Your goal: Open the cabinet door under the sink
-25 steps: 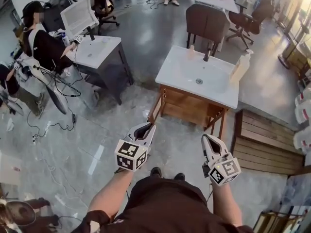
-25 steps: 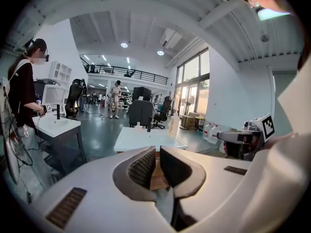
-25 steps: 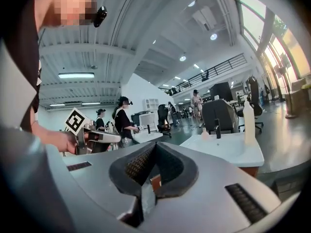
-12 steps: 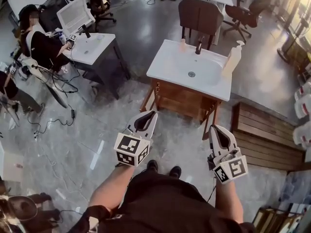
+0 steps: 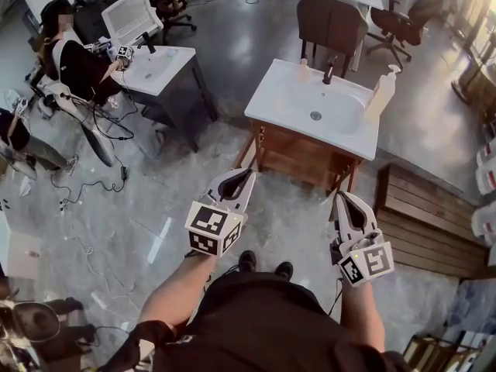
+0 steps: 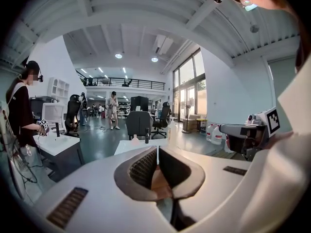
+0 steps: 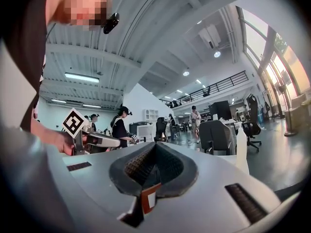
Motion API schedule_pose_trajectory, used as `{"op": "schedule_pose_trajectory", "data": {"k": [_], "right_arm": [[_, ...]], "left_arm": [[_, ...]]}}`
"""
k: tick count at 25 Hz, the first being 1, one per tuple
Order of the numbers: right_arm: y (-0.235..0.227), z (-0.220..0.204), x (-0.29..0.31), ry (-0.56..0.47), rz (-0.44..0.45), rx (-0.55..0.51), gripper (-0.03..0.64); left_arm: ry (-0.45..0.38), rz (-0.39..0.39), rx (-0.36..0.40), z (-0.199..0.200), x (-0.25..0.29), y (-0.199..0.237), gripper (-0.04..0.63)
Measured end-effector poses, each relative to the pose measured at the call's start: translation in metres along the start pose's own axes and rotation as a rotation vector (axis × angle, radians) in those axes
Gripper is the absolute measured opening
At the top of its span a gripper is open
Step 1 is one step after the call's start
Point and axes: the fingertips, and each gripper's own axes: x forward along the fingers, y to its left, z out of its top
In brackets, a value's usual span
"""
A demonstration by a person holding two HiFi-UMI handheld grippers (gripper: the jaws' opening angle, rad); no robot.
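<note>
A white sink top [image 5: 288,99] with a dark faucet [image 5: 328,72] and a soap bottle [image 5: 382,95] stands on a wooden cabinet [image 5: 298,160] ahead of me; its front faces me. Both grippers hover over the floor well short of it, pointing at it. In the head view my left gripper [image 5: 246,177] is at lower centre, jaws closing the last bit, tips meeting with nothing between them [image 6: 156,148]. My right gripper [image 5: 339,198] is shut and empty [image 7: 154,144]. The left gripper view shows the sink top's near edge [image 6: 127,146] just past the jaws.
A second white-topped dark cabinet [image 5: 159,72] stands at the left with a seated person [image 5: 74,64] and cables [image 5: 85,200] on the floor. A brown chair [image 5: 332,22] is behind the sink. A slatted wooden platform [image 5: 422,215] lies at the right.
Both grippers have risen and come a little nearer the sink cabinet. The left jaws, slightly apart before, have closed.
</note>
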Motion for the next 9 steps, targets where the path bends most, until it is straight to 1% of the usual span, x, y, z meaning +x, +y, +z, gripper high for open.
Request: {"op": "schedule_pose_trajectory", "data": {"k": [9], "right_arm": [[-0.001,-0.0058,0.0012,0.01,-0.002,0.019,0.011]], "left_arm": [[0.011,0.023,-0.02,-0.0096,-0.0066,0.0108,0.026]]}}
